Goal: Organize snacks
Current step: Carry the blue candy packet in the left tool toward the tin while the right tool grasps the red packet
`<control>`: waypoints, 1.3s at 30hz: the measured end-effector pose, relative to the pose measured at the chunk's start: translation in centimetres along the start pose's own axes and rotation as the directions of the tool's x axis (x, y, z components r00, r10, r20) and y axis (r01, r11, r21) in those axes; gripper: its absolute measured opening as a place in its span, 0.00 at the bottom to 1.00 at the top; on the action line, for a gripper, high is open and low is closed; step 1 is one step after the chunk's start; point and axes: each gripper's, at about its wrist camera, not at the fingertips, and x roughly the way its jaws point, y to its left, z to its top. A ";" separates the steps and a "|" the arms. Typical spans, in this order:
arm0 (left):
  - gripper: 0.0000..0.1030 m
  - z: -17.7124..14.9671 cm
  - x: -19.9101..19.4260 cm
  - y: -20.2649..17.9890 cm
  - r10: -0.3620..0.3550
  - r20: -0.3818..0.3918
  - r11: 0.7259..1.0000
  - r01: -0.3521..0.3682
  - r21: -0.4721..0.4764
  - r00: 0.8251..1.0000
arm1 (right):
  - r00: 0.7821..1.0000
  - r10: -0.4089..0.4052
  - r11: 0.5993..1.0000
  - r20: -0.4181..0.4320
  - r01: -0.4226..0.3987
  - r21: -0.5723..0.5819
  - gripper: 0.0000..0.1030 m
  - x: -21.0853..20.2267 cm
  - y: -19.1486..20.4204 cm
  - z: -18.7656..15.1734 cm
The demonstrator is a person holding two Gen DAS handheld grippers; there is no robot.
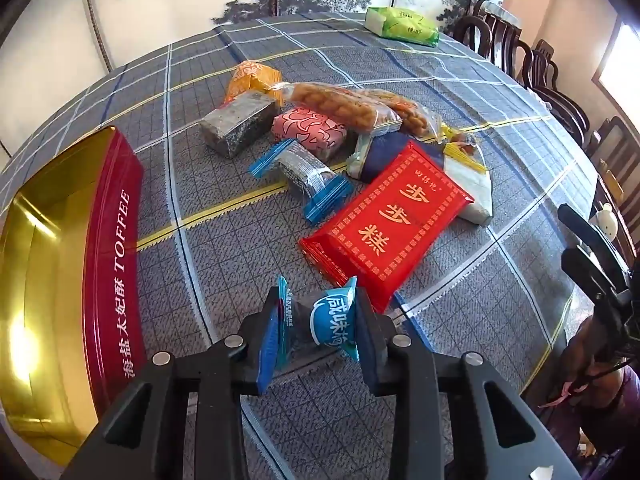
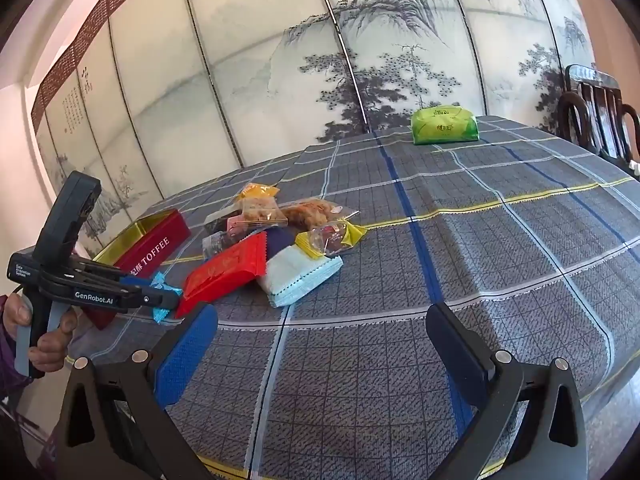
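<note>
My left gripper is shut on a small blue-and-black wrapped snack and holds it above the cloth, right of the open red and gold toffee tin. It also shows in the right wrist view, beside the tin. A pile of snacks lies in the middle: a red packet, a second blue-ended snack, a pink one, a dark block, fried twists. My right gripper is open and empty, low over the cloth, right of the pile.
A green tissue pack sits at the far side of the plaid-clothed table. Dark wooden chairs line the right edge. A painted folding screen stands behind the table.
</note>
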 end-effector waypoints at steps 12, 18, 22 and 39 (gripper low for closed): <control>0.29 -1.5 -5.7 -2.4 -0.030 0.122 0.998 0.037 -0.059 0.992 | 1.000 -0.012 1.000 -0.020 0.012 0.008 1.00 1.2 0.3 -0.2; 0.30 -1.7 -8.1 -1.9 -0.007 0.167 0.998 0.017 -0.057 0.986 | 0.998 0.051 0.996 -0.045 -0.054 -0.069 0.99 0.8 2.2 0.2; 0.30 -1.9 -8.8 -1.4 0.000 0.185 0.998 0.012 -0.064 0.983 | 0.993 0.057 0.997 -0.107 -0.062 -0.043 0.65 1.8 0.8 2.7; 0.30 -1.9 -10.6 1.0 0.033 0.228 0.996 -0.013 -0.089 0.973 | 0.918 0.236 0.972 -0.320 -0.215 0.099 0.58 7.8 3.4 5.7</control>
